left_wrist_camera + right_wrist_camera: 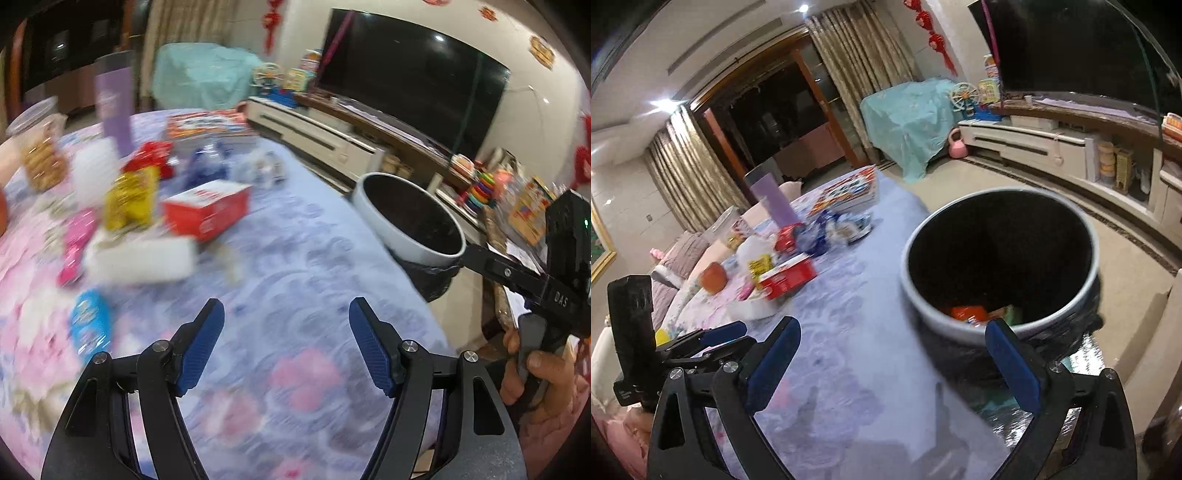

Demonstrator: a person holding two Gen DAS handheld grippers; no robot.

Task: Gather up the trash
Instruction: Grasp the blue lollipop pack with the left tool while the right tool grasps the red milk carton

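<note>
Left gripper [286,310]: spread wide, empty, aimed at table litter; red box [207,210] well beyond fingertips, likely next, blur permitting. Right gripper [894,328]: spread wider, empty, trash bin [999,266] just past right fingertip, wrappers inside.

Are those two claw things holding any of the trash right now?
No. The left gripper and right gripper both have open jaws with nothing between them.

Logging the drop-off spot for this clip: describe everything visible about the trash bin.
The trash bin is round, with a pale grey-white rim and a black liner whose plastic bunches below the rim. It stands upright on the floor beside the table edge, open-topped. Inside lie an orange packet and a greenish wrapper. Nothing visibly grips it; the right gripper is beside it, fingers apart.
</note>
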